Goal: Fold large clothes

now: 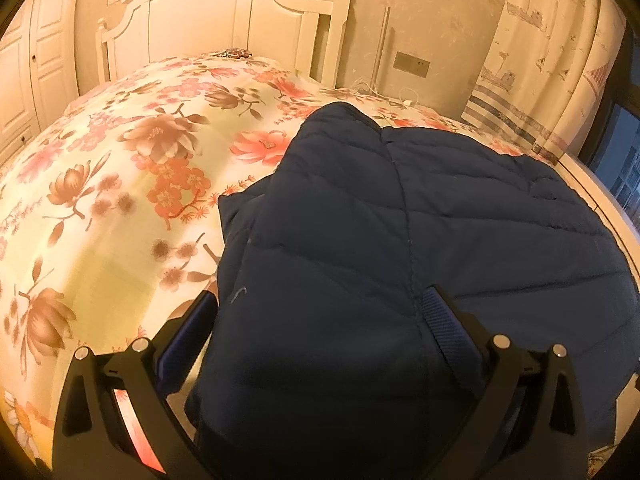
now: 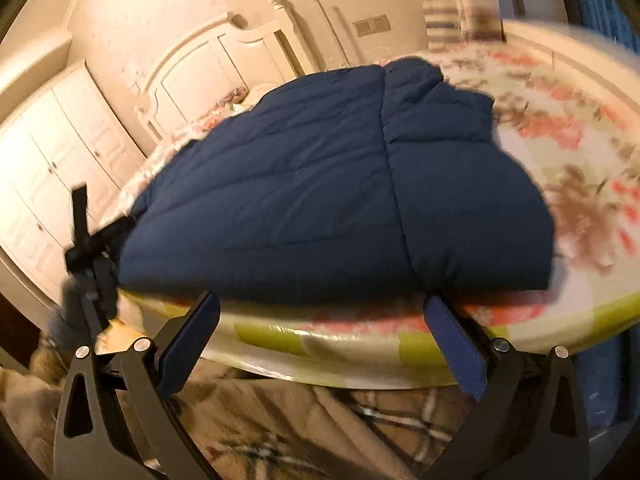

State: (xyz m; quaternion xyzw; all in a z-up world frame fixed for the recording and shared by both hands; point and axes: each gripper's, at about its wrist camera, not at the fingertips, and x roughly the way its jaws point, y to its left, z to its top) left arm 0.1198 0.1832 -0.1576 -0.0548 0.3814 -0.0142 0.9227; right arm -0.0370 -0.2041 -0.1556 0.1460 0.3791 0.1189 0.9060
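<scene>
Jacket (image 1: 400,240) bulges between my left gripper (image 1: 326,316) fingers, spread wide, no pinch visible. Right gripper (image 2: 322,316) open, empty, off bed (image 2: 360,352) edge. I'd close on hem, fold evenly.

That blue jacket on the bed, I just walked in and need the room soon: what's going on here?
A person with a handheld gripper in each hand is folding a navy quilted jacket laid on the floral bedspread. The left gripper has its fingers spread wide with jacket fabric lying between them. The right gripper is open and empty, hanging just off the bed's near edge, short of the jacket. The jacket looks partly folded into a compact bundle.
</scene>
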